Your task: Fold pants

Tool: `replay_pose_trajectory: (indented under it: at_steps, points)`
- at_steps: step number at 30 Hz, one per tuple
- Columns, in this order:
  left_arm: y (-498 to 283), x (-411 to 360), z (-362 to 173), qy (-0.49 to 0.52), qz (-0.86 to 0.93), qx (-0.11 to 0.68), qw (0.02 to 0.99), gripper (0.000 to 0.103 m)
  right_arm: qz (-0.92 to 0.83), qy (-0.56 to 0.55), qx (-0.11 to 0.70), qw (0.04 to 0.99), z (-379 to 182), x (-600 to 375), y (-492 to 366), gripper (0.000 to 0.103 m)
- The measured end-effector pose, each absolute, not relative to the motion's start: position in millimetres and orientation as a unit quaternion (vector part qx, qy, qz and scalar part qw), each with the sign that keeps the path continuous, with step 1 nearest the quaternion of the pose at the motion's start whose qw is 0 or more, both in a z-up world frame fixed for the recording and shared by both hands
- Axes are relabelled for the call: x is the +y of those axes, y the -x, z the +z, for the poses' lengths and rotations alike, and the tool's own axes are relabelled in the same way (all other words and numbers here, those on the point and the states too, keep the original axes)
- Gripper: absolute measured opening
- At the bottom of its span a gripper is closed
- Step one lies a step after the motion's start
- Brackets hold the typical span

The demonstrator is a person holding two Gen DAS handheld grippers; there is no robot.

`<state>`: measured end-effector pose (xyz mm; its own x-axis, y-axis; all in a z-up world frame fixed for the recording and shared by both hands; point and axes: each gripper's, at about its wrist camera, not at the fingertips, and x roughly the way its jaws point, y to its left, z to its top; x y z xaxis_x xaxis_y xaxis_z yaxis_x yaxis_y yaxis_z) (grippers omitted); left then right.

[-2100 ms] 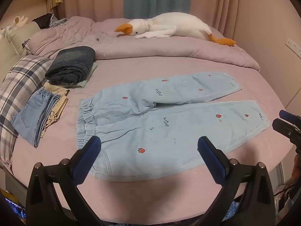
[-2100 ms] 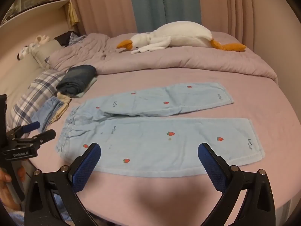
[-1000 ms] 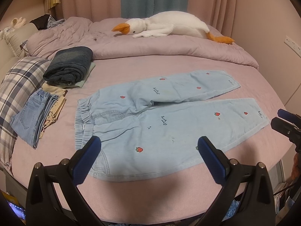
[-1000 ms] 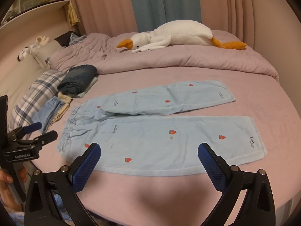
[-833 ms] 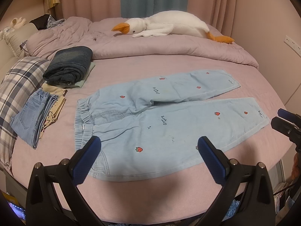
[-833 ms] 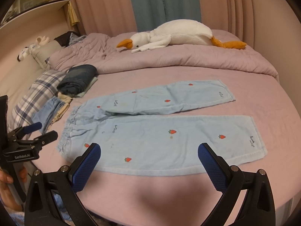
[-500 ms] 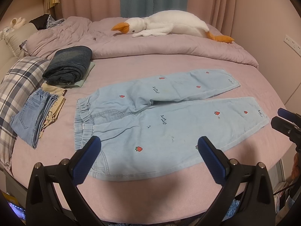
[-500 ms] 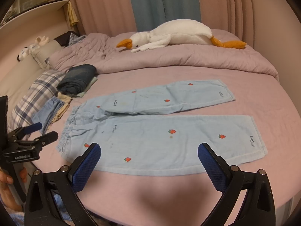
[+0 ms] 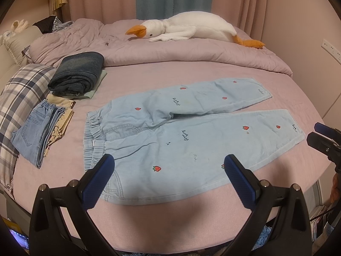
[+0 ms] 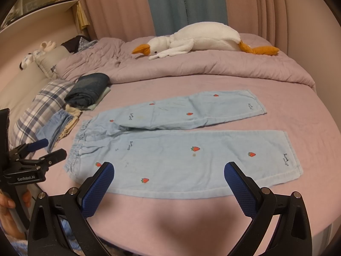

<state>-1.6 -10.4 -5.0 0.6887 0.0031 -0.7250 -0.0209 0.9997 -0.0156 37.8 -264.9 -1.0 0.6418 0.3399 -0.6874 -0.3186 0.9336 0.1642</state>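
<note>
Both grippers are spread wide and hold nothing. The left gripper (image 9: 169, 164) hovers over the near edge of the bed (image 9: 191, 219), above the pants' (image 9: 191, 132) hip; the right gripper (image 10: 169, 171) hovers above the near leg. The pants lie flat, waistband to the left, legs apart. Only the left view shows a wall socket (image 9: 331, 48); only the right shows a shelf (image 10: 38, 10) and the hand (image 10: 8, 211) gripping the left tool. A plush goose (image 9: 191, 28) rests on the duvet (image 9: 191, 53).
</note>
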Motion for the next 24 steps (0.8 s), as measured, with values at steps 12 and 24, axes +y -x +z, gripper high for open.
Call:
replay_pose_trajectory:
  at_steps: [12,24]
  points:
    - [1.1,-10.2,-4.7,0.008,0.008,0.4,0.917,0.103,0.182,-0.016,0.383,0.906,-3.4,-265.2,-37.8,0.102]
    - [-8.1,6.5,-26.7,0.053,0.014,0.404,0.913,0.103,0.184,-0.013,0.385,0.904,-8.6,-261.2,-36.6,0.102]
